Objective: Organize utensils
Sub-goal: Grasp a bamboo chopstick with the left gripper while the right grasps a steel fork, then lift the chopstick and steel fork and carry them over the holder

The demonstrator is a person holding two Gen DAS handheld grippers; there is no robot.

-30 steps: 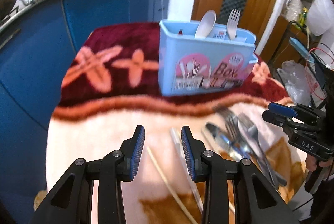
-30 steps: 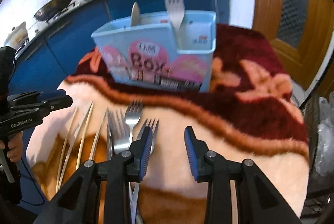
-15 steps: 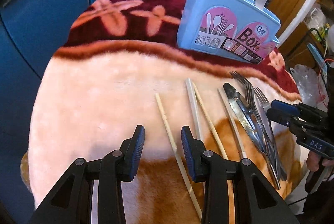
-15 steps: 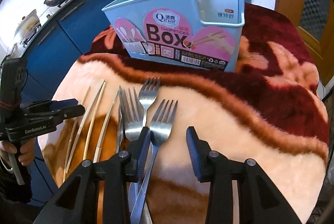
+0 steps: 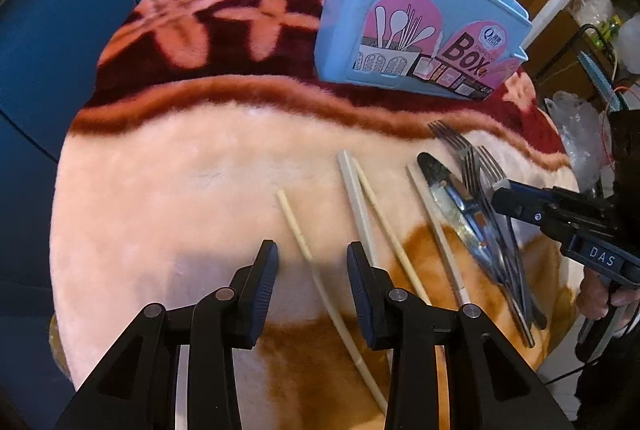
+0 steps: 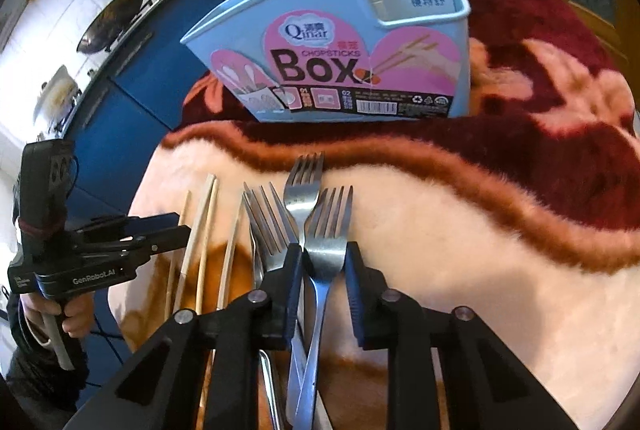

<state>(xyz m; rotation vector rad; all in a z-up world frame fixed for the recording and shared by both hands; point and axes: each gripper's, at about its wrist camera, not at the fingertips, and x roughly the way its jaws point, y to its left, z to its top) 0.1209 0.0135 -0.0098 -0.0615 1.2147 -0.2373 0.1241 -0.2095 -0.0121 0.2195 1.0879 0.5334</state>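
Fork [image 6: 325,246] now between right tool [image 6: 322,270]

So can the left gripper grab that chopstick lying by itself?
Probably yes. The left gripper has just been narrowing around the lone chopstick, which lies between its fingers with bare blanket beside it; the pads don't touch it yet.

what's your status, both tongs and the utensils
Left tongs closing astride pale bamboo chopstick, not gripping. Right tongs closing around steel fork. Blue plastic utensil box upright behind, nothing blocking.

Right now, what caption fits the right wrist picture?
Right gripper, jaws closing, straddles a fork lying before the blue utensil box.
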